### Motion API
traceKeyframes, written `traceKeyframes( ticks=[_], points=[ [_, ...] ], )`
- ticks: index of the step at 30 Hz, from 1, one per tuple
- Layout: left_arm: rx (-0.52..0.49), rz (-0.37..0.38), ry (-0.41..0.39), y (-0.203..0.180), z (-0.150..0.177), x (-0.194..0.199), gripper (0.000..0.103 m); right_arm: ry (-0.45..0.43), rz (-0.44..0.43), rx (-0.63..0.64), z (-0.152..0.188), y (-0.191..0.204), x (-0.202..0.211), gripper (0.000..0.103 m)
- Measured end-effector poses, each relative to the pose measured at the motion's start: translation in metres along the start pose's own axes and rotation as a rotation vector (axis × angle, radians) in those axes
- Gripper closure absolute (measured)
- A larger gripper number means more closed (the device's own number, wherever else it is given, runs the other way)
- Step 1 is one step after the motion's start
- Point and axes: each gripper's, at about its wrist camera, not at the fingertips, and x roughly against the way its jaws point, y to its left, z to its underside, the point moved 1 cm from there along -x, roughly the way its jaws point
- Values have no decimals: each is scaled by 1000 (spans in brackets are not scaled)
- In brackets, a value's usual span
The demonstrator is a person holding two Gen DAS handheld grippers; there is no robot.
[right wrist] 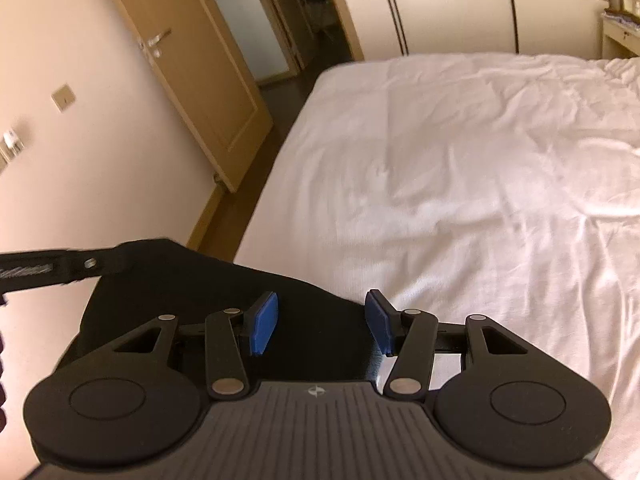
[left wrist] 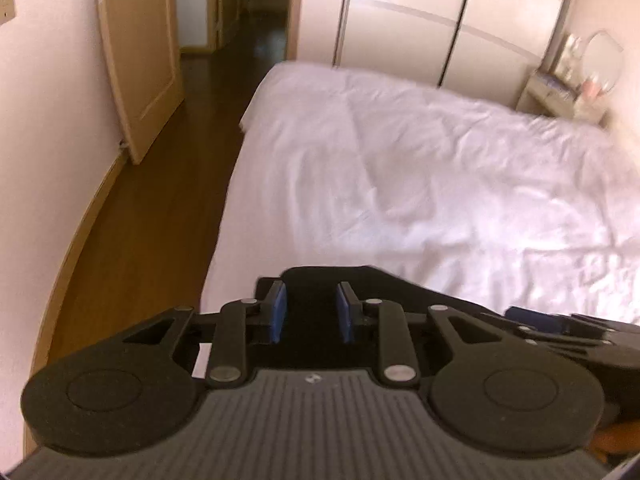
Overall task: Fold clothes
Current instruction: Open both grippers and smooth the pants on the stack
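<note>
A black garment (left wrist: 320,280) hangs stretched between my two grippers, just over the near corner of the white bed (left wrist: 400,180). In the left wrist view my left gripper (left wrist: 310,312) has its blue pads a narrow gap apart, with the dark cloth filling that gap. My right gripper (left wrist: 516,314) shows at the right edge, at the cloth's other end. In the right wrist view the right gripper (right wrist: 320,324) holds its pads wider, and the black garment (right wrist: 180,280) is bunched between them. The left gripper (right wrist: 116,258) pulls the cloth's far end taut at the left.
The white bed (right wrist: 460,160) is wrinkled and bare, filling the middle and right. A strip of wooden floor (left wrist: 152,216) runs along its left side. A wooden door (left wrist: 140,60) stands open by the wall; wardrobes (left wrist: 440,12) and a bedside table (left wrist: 560,96) stand beyond the bed.
</note>
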Motion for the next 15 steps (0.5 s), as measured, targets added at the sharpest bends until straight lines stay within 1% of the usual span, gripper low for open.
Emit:
traceKeyframes(
  ticks=[2, 4, 5, 9, 12, 14, 15],
  points=[
    [37, -15, 15, 12, 4, -17, 75, 19, -1, 4, 1, 2, -15, 50],
    [76, -17, 19, 26, 8, -26, 72, 32, -3, 18, 1, 5, -27, 50],
    [79, -26, 21, 27, 9, -28, 71, 37, -5, 31, 2, 8, -31, 50],
    [72, -51, 21, 28, 10, -32, 70, 48, -16, 69, 1, 18, -45, 48],
    [95, -49, 19, 29, 6, -23, 71, 57, -44, 68, -2, 18, -43, 45],
    [101, -51, 2, 27, 5, -6, 73, 48, -75, 39, -6, 13, -31, 42],
    [103, -54, -7, 27, 6, 3, 73, 29, -90, 29, -7, 10, -21, 41]
  ],
)
